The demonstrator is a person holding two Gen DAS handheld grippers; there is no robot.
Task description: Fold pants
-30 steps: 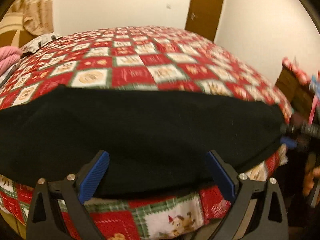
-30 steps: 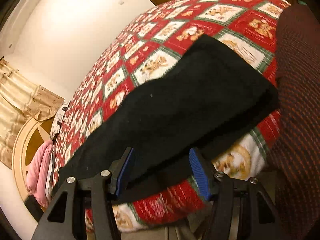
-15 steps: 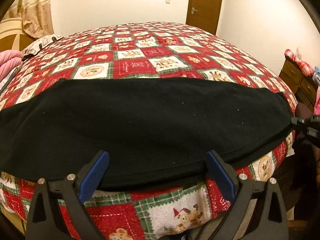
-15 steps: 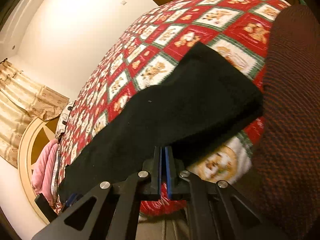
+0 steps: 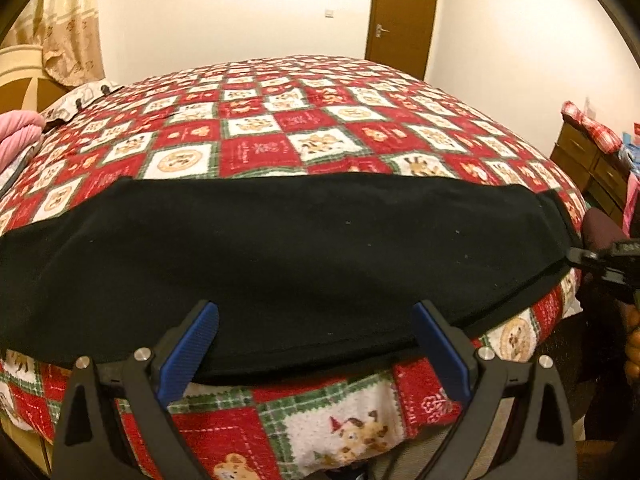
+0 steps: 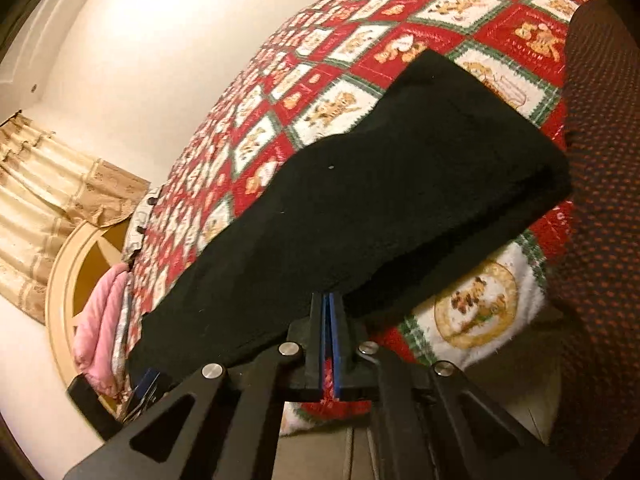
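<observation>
Black pants [image 5: 280, 256] lie stretched sideways along the near edge of a bed with a red, white and green Christmas quilt [image 5: 280, 136]. My left gripper [image 5: 316, 344] is open, its blue pads [image 5: 192, 344] spread wide at the pants' near hem, with no cloth pinched. In the right wrist view the pants [image 6: 360, 208] run from the bed's corner towards the headboard. My right gripper [image 6: 329, 312] is shut, its pads pressed together on the edge of the pants' end. From the left wrist view, the right gripper [image 5: 576, 256] meets the pants' right corner.
A pink bundle [image 5: 16, 136] and a headboard [image 6: 68, 264] lie at the far left end. A brown door [image 5: 400, 16] stands behind the bed. A wooden dresser [image 5: 588, 164] is at the right. A person's dark red patterned clothing [image 6: 600, 200] sits close beside the bed's corner.
My right gripper went from open around the pants' end to shut on its edge. The left gripper stayed open at the near hem, and the pants hardly shifted.
</observation>
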